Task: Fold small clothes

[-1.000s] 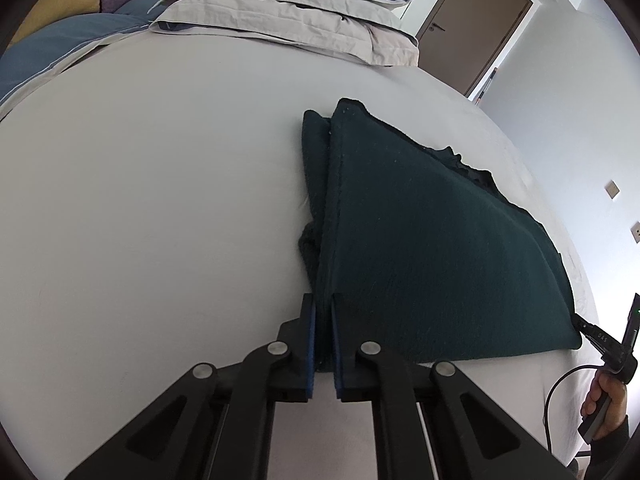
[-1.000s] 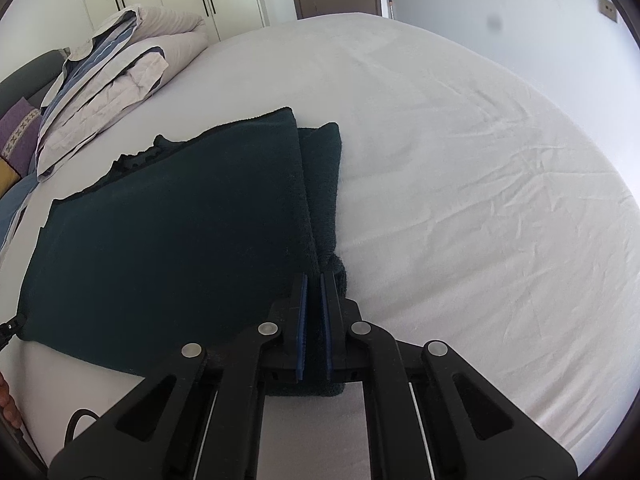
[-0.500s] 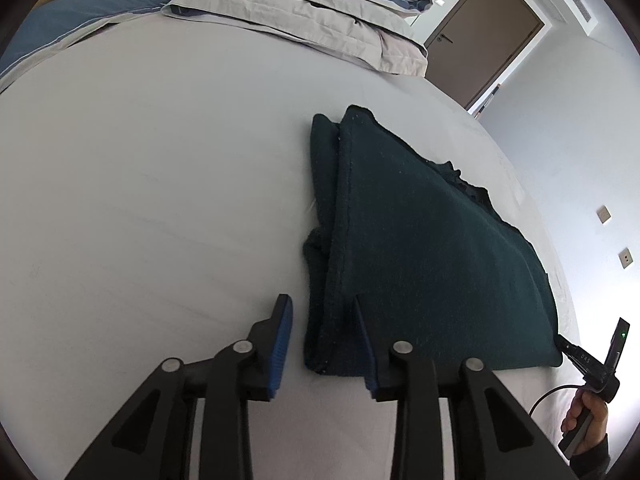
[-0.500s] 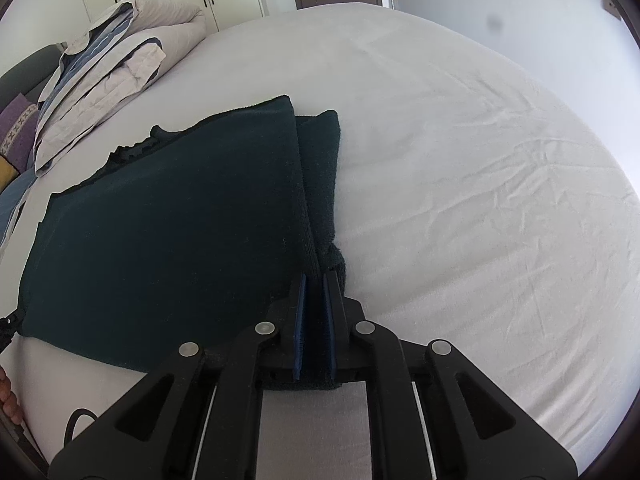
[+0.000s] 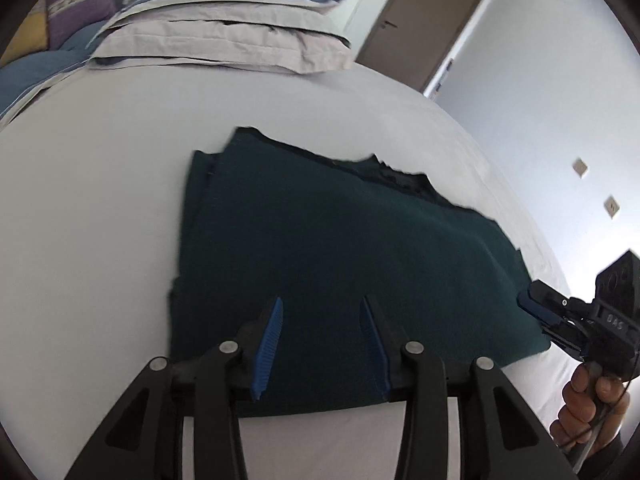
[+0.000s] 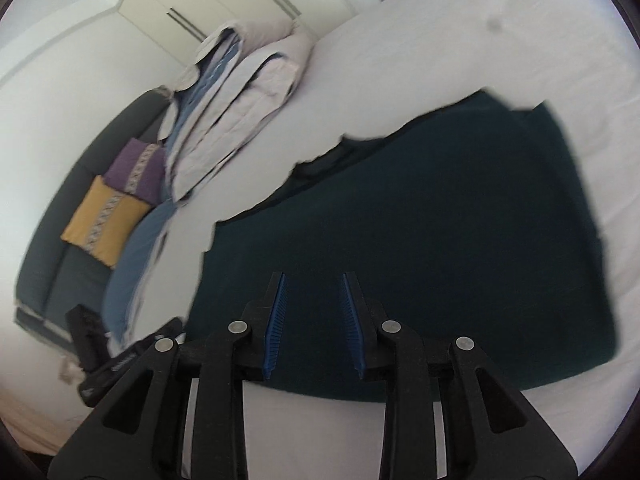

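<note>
Dark green knit garment [image 5: 340, 248] lies flat on the white bed sheet [image 5: 100, 200], folded into a rough rectangle. Extra folded layers show along its left edge in the left wrist view. Far edge is uneven and jagged, near edge straight. Fabric looks thick, fuzzy, smooth on top, no big wrinkles.

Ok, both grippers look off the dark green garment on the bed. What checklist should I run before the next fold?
1. Left gripper free of cloth, jaws opening: ok.
2. Right gripper free of cloth, jaws opening: ok.
3. Dark green knitted garment lies flat on the white bed sheet: ok.
4. Folded edges aligned: not ok, an under layer shows at one side.
5. Far ragged edge tidy: cannot tell, blurred.
6. Stacked grey-blue bedding apart from garment: ok.
</note>
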`<state>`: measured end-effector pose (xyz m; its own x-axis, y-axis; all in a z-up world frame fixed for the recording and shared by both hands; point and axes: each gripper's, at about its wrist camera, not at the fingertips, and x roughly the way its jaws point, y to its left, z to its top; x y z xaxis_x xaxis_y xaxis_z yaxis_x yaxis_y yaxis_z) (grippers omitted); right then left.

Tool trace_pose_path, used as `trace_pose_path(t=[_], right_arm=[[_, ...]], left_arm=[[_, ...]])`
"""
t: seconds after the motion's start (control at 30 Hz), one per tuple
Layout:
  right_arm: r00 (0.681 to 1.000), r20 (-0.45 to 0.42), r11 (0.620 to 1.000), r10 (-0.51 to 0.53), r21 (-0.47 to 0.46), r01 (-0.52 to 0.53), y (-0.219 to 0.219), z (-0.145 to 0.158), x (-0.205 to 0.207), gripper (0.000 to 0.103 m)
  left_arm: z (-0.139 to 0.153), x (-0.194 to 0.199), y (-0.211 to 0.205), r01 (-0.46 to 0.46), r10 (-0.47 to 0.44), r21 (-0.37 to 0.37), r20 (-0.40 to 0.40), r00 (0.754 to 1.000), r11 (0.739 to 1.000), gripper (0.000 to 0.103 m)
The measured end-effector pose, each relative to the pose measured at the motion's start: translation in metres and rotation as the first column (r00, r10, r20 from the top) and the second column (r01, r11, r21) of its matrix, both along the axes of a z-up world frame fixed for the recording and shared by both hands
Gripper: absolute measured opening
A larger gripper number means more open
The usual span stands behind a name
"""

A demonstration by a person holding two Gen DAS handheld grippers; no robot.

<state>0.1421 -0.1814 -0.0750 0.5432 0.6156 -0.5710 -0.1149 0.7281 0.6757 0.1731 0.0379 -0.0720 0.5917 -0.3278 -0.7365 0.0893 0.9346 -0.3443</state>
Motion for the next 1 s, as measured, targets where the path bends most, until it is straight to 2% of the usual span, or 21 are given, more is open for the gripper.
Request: trace_pose_path(t=[0.07, 0.1, 0.17, 0.23, 0.33, 0.4, 0.57, 0.67, 0.7, 0.77, 0.87, 1.0], right_arm=[[0.995, -0.040, 0.995, 0.096, 0.042, -0.095, 0.028, -0.022, 0.001, 0.027], [0.990, -0.073, 0.992, 0.120, 0.030, -0.119, 0.037, -0.035, 0.001, 0.027], [0.986, -0.127, 0.995, 0.104, 0.022, -0.102, 0.037, -0.058, -0.003, 0.026], [0.990, -0.115, 0.994, 0.079, 0.079, -0.070, 0.018, -0.068, -0.009, 0.023], [0.994, -0.104, 0.993, -0.044, 0.104, 0.055, -0.026, -0.072, -0.028, 0.023], [0.982, -0.107, 0.977, -0.158, 0.127, 0.172, -0.064, -0.072, -0.039, 0.023], [0.900, -0.098, 0.892, -0.424, 0.126, 0.434, -0.151, -0.064, -0.077, 0.023], [0.862, -0.086, 0.855, -0.499, 0.114, 0.506, -0.175, -0.054, -0.094, 0.025], [0.861, -0.063, 0.852, -0.504, 0.129, 0.508, -0.179, -0.051, -0.099, 0.026], [0.828, -0.057, 0.820, -0.557, 0.117, 0.560, -0.188, -0.042, -0.108, 0.028], [0.838, -0.036, 0.828, -0.545, 0.135, 0.545, -0.180, -0.031, -0.108, 0.028], [0.887, 0.011, 0.883, -0.462, 0.098, 0.459, -0.143, -0.011, -0.084, 0.029]], left_arm=[[-0.016, 0.005, -0.022, 0.037, -0.035, 0.072, -0.024, 0.999, 0.997, 0.045], [-0.027, 0.006, -0.029, 0.043, -0.039, 0.115, -0.041, 0.998, 0.992, 0.045], [-0.032, 0.001, -0.032, 0.041, -0.040, 0.149, -0.013, 0.999, 0.988, 0.045], [-0.034, -0.002, -0.033, 0.049, -0.048, 0.165, -0.013, 0.999, 0.985, 0.045], [-0.035, -0.002, -0.030, 0.065, -0.063, 0.163, -0.016, 0.998, 0.984, 0.045], [-0.036, -0.001, -0.027, 0.064, -0.061, 0.152, -0.021, 0.998, 0.986, 0.046], [-0.037, -0.004, -0.031, 0.060, -0.059, 0.166, -0.014, 0.998, 0.984, 0.046], [-0.037, -0.003, -0.032, 0.061, -0.060, 0.162, -0.015, 0.998, 0.985, 0.046], [-0.037, -0.003, -0.031, 0.062, -0.060, 0.163, -0.014, 0.998, 0.985, 0.046], [-0.037, -0.002, -0.031, 0.062, -0.060, 0.163, -0.015, 0.998, 0.985, 0.046], [-0.038, -0.003, -0.030, 0.061, -0.060, 0.165, -0.012, 0.998, 0.984, 0.046], [-0.037, -0.002, -0.031, 0.061, -0.060, 0.163, -0.011, 0.998, 0.985, 0.046]])
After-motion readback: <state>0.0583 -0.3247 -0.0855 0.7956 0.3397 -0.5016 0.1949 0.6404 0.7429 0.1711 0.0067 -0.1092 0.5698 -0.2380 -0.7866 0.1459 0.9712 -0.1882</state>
